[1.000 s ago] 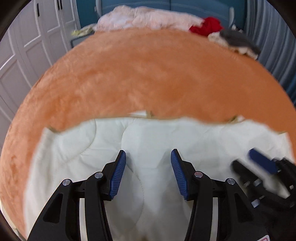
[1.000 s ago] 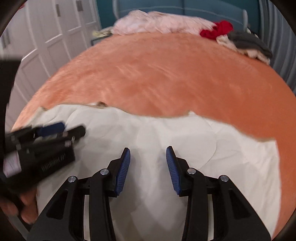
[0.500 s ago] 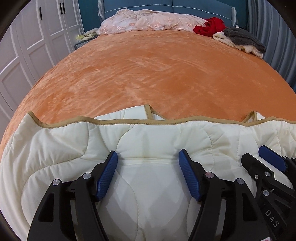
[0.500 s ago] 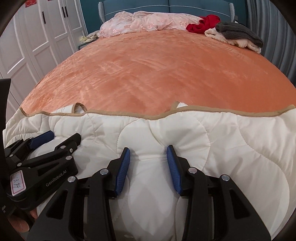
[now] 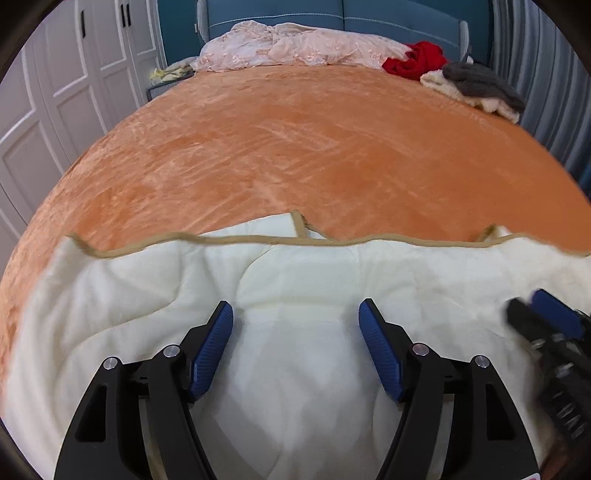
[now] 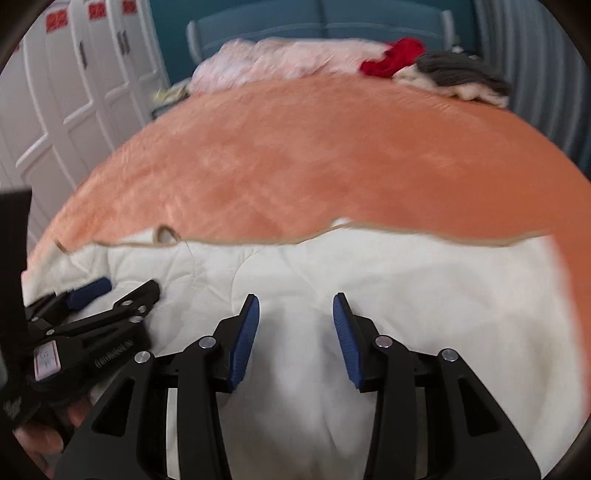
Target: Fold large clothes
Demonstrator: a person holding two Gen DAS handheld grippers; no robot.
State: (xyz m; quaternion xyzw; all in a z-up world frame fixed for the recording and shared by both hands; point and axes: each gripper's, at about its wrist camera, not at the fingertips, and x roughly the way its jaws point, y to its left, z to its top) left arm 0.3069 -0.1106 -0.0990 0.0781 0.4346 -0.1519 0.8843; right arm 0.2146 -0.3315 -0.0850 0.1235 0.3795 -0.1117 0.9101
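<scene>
your left gripper (image 5: 295, 314) hangs over the cream quilted garment (image 5: 295, 277) with its blue pads spread wide; the cloth shows between them, but neither pad presses on it. your right gripper (image 6: 295, 308) stands narrower, also parted, with a soft bulge of the same garment rising between its pads – whether the pads actually pinch that bulge you can't tell from here, since the view is blurred. the two tools sit near each other, the right one showing at the right edge of the left view, the left one at the lower left of the right view.

the garment lies across the near end of the orange bedspread (image 5: 314, 147), its tan-trimmed edge (image 5: 258, 240) running side to side just beyond your pads. far off by the blue headboard (image 5: 332, 16) lie a pink heap (image 5: 295, 46), a red cloth (image 5: 417, 59) and a grey and cream pile (image 5: 480, 86) – white cupboard doors (image 5: 55, 92) stand at the left.
</scene>
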